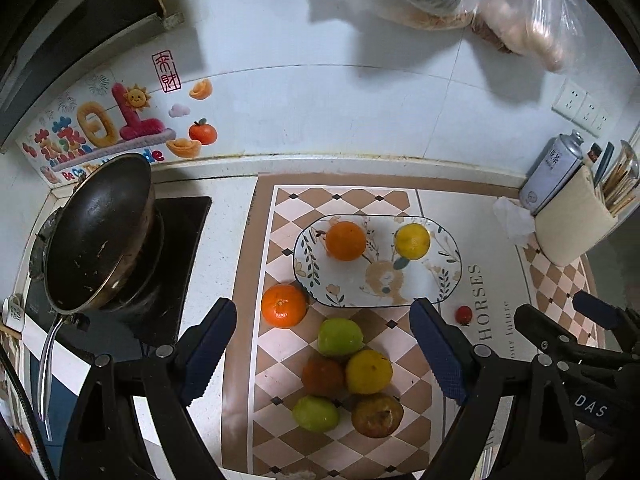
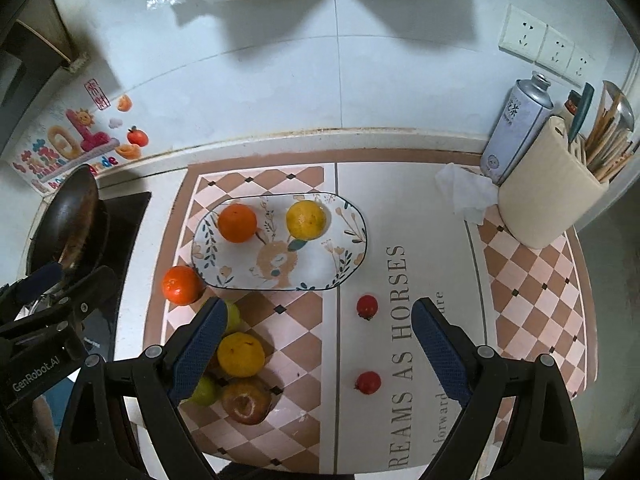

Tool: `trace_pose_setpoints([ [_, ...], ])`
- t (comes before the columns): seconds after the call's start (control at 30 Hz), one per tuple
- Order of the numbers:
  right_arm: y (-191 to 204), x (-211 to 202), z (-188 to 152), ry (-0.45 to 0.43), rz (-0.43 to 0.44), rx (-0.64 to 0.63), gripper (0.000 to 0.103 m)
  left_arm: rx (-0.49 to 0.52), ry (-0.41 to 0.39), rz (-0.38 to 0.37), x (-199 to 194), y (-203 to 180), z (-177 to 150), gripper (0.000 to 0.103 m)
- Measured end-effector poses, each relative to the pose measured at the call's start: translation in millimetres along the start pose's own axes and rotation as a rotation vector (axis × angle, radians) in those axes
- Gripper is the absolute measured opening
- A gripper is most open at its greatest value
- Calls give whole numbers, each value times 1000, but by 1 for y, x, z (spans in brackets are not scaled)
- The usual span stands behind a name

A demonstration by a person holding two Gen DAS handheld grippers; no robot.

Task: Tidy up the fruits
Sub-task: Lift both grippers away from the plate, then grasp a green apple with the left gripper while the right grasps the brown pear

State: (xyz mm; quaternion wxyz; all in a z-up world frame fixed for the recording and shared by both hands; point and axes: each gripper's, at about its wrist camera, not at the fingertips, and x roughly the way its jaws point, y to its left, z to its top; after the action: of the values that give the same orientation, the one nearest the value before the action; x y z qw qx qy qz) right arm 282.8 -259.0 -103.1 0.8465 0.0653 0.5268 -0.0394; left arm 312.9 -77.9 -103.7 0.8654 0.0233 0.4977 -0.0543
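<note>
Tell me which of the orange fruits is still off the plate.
The orange fruit on the checkered mat, touching the oval plate's left rim. The other orange fruit already sits on the plate beside a yellow fruit.

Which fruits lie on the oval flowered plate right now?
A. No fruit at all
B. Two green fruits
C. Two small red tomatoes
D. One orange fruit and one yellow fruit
D: on the oval plate sit one orange fruit and one yellow fruit, while the green fruits and small red tomatoes lie off it on the mat.
</note>
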Motion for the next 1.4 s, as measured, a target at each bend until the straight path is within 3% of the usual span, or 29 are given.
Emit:
trace_pose_setpoints([
  [0.2, 4, 15, -15, 57, 75, 20, 95, -27, 30, 31, 11, 19, -8, 89],
  [0.27, 9, 37, -28, 120, 109, 15, 95, -36, 70, 61, 25, 30, -16, 101],
  [0.5, 38, 146, -96, 439, 254, 19, 95, -81, 252, 136, 82, 68, -59, 101],
  [0.63, 56, 183, -120, 518, 280, -3, 94, -137, 367, 101, 109, 82, -84, 101],
  [0.7, 63, 195, -130, 535, 275, -29, 83, -142, 393, 88, 115, 81, -91, 101],
  [0.73, 65, 198, -133, 538, 260, -46, 72, -145, 412, 72, 119, 79, -96, 101],
  [0.9, 46, 188, -137, 518, 227, -44, 70, -169, 527, -40, 145, 57, -120, 101],
  [1.03, 23, 184, -136, 521, 196, -31, 70, -145, 603, -80, 170, 36, -135, 101],
  [1.13, 13, 186, -138, 528, 199, -9, 70, -100, 621, -88, 185, 21, -140, 90],
  [1.17, 10, 186, -138, 534, 205, 1, 70, -90, 621, -94, 187, 18, -141, 76],
  [1.23, 8, 187, -135, 539, 207, 10, 71, -74, 627, -100, 192, 12, -145, 59],
  [1.4, 6, 191, -136, 558, 204, 23, 71, -58, 592, -92, 190, 7, -148, 59],
])
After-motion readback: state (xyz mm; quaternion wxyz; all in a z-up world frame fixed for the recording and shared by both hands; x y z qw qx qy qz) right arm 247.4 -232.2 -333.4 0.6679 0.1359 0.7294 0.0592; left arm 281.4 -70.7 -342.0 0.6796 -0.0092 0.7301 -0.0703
